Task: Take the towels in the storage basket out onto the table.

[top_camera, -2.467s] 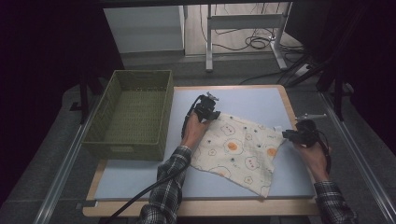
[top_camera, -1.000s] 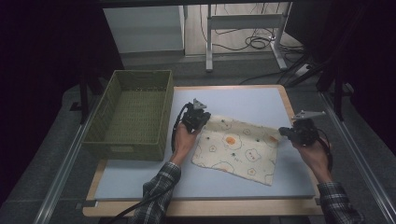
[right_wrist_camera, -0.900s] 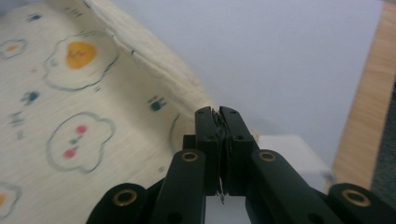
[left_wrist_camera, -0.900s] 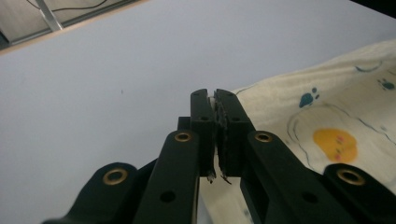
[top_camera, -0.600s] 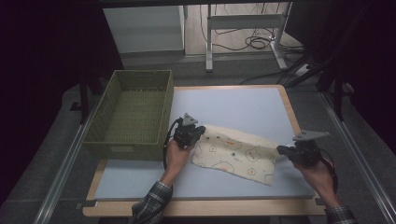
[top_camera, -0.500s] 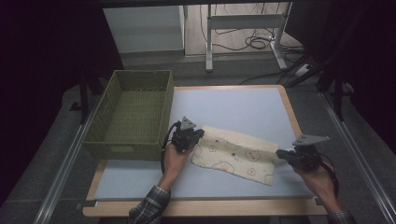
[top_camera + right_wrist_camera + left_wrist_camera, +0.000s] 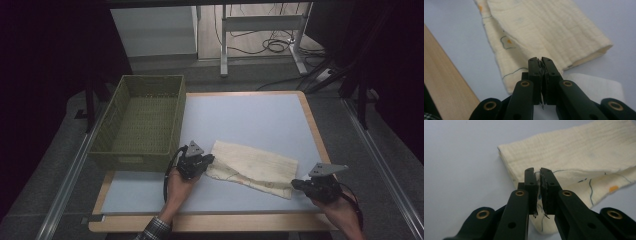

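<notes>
From the high view, the cream cloth lies folded over into a long strip on the pale blue table, a bit right of the green basket and closer to the near edge. The left gripper sits at the cloth's left end, just past the basket's near right corner, and the right gripper is at the cloth's far end from the basket. In the left gripper view, the jaws are pinched together on a corner of the cloth, printed side peeking out below the fold. The right gripper view is the same deal: jaws clamped on the cloth edge, with the table's wooden rim off to the left.
</notes>
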Demonstrator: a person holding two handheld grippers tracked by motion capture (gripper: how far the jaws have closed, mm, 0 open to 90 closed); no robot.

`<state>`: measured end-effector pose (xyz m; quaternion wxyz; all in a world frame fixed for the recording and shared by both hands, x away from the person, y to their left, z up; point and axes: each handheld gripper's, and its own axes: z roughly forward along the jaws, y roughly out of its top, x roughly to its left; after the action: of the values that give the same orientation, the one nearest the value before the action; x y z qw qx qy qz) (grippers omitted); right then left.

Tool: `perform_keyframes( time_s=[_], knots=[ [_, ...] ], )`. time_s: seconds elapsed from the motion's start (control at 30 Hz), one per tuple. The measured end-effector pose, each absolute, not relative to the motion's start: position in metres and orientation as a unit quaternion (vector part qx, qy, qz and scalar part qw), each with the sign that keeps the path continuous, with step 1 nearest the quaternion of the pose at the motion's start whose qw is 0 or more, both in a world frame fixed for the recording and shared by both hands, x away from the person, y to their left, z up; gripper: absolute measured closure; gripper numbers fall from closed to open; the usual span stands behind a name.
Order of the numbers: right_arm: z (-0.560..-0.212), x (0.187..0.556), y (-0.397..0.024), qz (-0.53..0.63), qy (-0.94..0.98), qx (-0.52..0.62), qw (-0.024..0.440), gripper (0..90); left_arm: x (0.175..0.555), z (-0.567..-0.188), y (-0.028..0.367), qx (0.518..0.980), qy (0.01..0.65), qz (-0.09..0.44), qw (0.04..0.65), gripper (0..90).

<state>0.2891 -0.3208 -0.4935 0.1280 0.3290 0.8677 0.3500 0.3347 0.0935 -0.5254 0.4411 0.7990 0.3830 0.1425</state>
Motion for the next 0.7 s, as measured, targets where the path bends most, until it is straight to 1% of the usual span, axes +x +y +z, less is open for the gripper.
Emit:
perform_keyframes(
  time_s=[0.33,0.43,0.47,0.53,0.57,0.63,0.7],
  knots=[
    [-0.498,0.275,-0.321,0.353,0.871,0.321,0.114,86.4,0.32,-0.531,0.1,0.795,0.387,0.129,0.449,85.3],
    [-0.502,0.271,-0.321,0.352,0.873,0.321,0.103,86.0,0.314,-0.534,0.102,0.796,0.389,0.124,0.447,83.5],
    [-0.504,0.27,-0.321,0.351,0.874,0.321,0.098,85.7,0.312,-0.535,0.104,0.796,0.393,0.118,0.446,81.7],
    [-0.507,0.269,-0.321,0.349,0.876,0.32,0.092,83.4,0.308,-0.537,0.107,0.793,0.4,0.112,0.445,73.2],
    [-0.508,0.269,-0.321,0.351,0.875,0.322,0.09,80.7,0.307,-0.537,0.11,0.792,0.403,0.111,0.445,68.5],
    [-0.505,0.268,-0.324,0.353,0.872,0.325,0.091,74.6,0.303,-0.535,0.114,0.789,0.41,0.119,0.442,63.8],
    [-0.5,0.268,-0.327,0.354,0.87,0.329,0.098,71.9,0.3,-0.531,0.118,0.786,0.415,0.127,0.44,61.5]
  ],
)
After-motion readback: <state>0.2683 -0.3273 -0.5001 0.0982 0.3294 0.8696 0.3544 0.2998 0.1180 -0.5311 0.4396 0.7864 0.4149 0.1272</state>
